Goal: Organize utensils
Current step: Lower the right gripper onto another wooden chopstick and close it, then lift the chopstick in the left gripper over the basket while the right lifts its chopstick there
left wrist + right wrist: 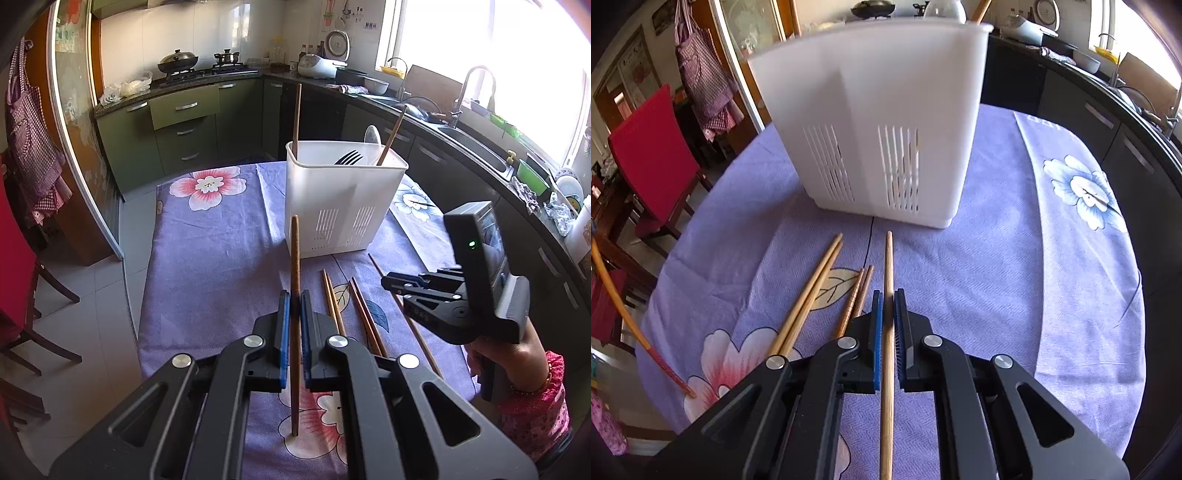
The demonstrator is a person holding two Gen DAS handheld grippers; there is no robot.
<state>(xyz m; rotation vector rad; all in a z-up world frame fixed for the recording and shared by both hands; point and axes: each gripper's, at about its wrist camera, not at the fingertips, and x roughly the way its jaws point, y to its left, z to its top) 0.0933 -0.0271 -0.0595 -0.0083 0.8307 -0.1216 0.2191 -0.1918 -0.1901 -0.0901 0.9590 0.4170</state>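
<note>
Each gripper is clamped on one chopstick: the left gripper [294, 306] on a dark chopstick [295, 266], the right gripper [888, 306] on a pale chopstick [888, 280]. Both sticks are held just short of the white utensil holder [332, 199]; four more chopsticks [827, 291] lie on the tablecloth [997, 277]. The step in hand looks like carrying; next, each stick likely needs lifting over the rim and standing in a compartment.

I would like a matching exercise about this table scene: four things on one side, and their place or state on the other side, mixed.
Things:
1. dark chopstick
2. light chopstick
3. black fork
4. two chopstick pairs

Place or state:
A. standing in the white utensil holder
B. lying loose on the purple tablecloth
C. clamped in the left gripper
D. clamped in the right gripper

Pairs: 1-C, 2-D, 3-A, 4-B
</note>
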